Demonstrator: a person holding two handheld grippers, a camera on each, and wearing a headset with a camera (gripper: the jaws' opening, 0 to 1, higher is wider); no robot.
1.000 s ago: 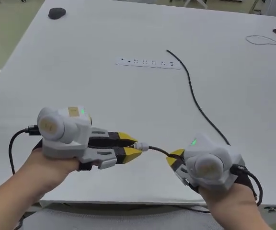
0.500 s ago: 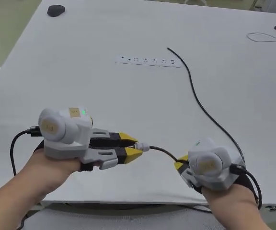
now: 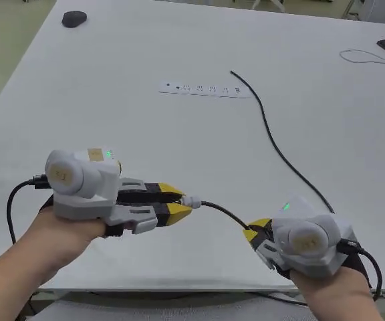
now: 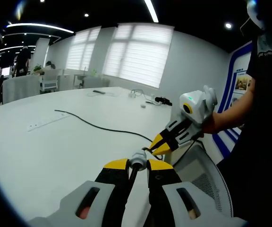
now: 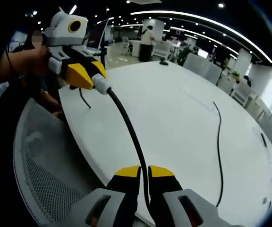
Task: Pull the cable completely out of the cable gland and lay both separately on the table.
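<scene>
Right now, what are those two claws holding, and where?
The left gripper clamps the cable gland; the right gripper pinches the black cable beyond it.

I was looking into an open-plan office: a big white table (image 3: 146, 127) with a power strip (image 3: 204, 89) out in the middle and a mouse (image 3: 74, 19) at its far left corner, blinds on wide windows (image 4: 136, 54), ceiling strip lights (image 5: 192, 19), and a mesh chair (image 5: 41, 161) at the near edge.
</scene>
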